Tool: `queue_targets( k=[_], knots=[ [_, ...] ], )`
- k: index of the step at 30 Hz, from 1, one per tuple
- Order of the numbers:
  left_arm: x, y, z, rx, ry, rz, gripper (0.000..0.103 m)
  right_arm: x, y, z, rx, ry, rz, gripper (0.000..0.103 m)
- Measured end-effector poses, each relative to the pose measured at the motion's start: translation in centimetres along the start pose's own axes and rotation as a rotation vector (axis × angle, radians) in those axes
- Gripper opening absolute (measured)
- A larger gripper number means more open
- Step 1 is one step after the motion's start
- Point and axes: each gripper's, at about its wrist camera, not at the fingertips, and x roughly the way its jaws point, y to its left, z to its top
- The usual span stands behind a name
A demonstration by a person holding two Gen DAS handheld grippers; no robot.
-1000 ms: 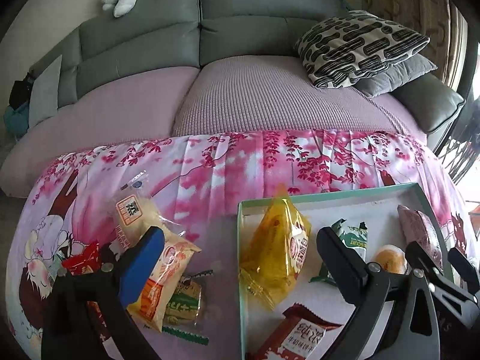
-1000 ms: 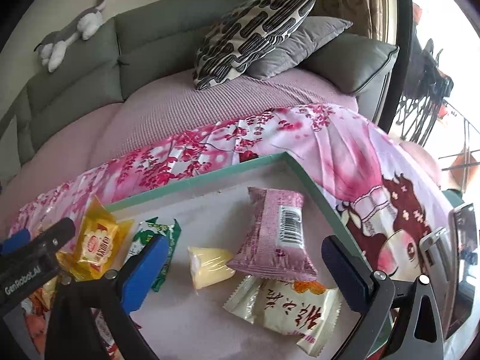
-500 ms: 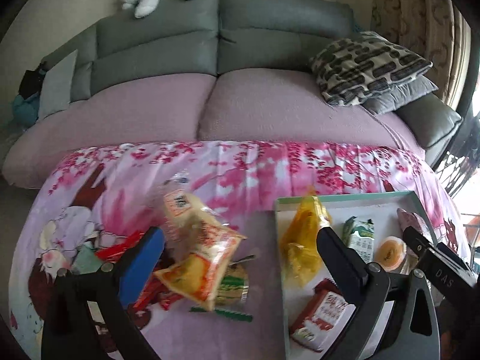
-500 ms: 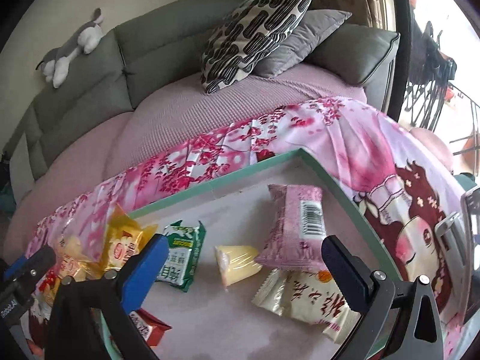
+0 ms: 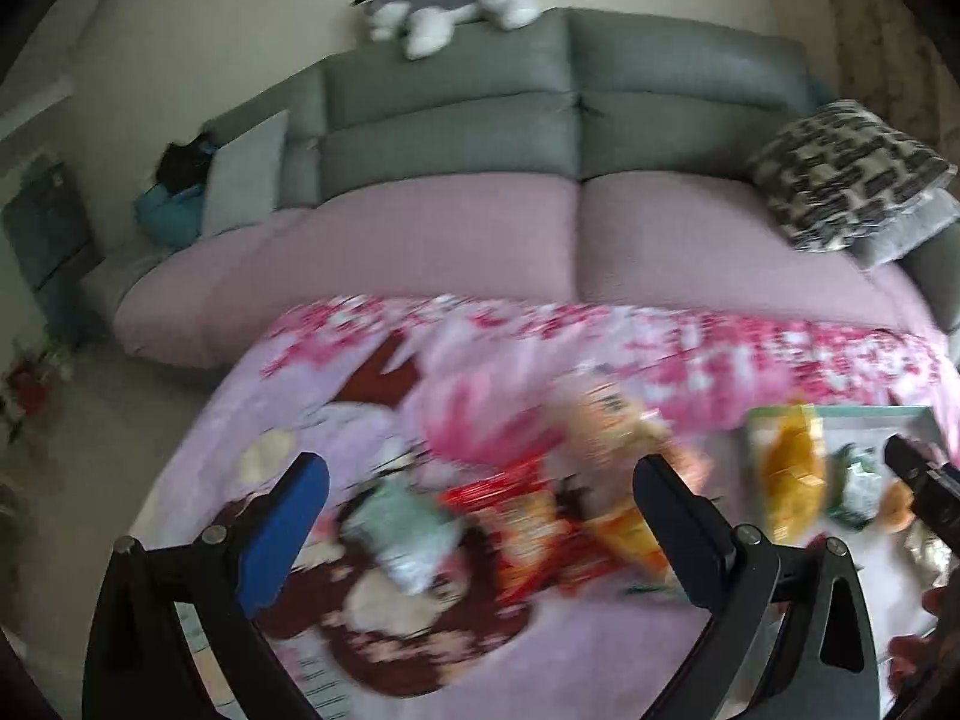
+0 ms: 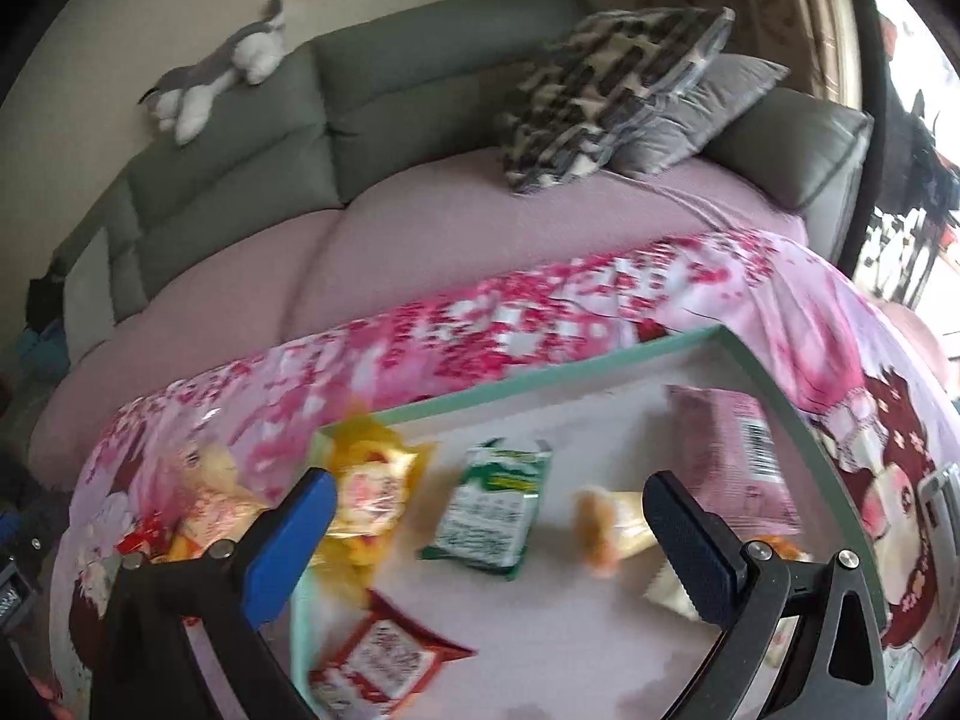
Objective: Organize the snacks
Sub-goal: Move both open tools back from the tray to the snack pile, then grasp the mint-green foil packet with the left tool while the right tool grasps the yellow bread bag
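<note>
Both tongs gape wide and hold nothing: the left gripper (image 5: 480, 498) hangs over loose snack packets (image 5: 528, 516) just left of the green-rimmed tray (image 6: 540, 375), the right gripper (image 6: 489, 516) above the tray, where a green packet (image 6: 489, 516) and pink packet (image 6: 741, 462) lie.

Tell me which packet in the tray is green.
The green-and-white packet lying flat mid-tray, between the yellow packet and the pink packet.
</note>
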Motion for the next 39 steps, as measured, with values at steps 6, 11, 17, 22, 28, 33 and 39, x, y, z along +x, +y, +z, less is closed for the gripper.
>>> queue_targets(
  k=[6, 11, 17, 22, 28, 33, 39],
  knots=[
    [0.1, 6.2, -1.2, -0.094, 0.053, 0.089, 0.101, 0.2, 3.8, -0.8, -0.077, 0.026, 0.034, 0.103],
    [-0.6, 10.2, -2.3, -0.167, 0.069, 0.166, 0.101, 0.3, 6.7, -1.3, -0.101, 0.057, 0.095, 0.103],
    [-0.2, 12.6, -3.6, -0.169, 0.101, 0.284, 0.101, -0.4, 10.8, -2.4, -0.177, 0.068, 0.117, 0.103],
    [0.2, 13.5, -4.2, -0.209, 0.121, 0.231, 0.101, -0.5, 13.3, -3.7, -0.215, 0.084, 0.131, 0.103],
    [0.6, 13.3, -4.3, -0.205, 0.129, 0.240, 0.101, -0.6, 15.8, -5.0, -0.253, 0.088, 0.141, 0.103],
    [1.0, 12.9, -4.4, -0.209, 0.136, 0.195, 0.101, -0.6, 16.4, -5.7, -0.261, 0.079, 0.141, 0.103],
    [2.0, 12.6, -4.7, -0.237, 0.171, 0.140, 0.101, 0.4, 16.2, -6.6, -0.260, 0.124, 0.061, 0.103]
  ],
)
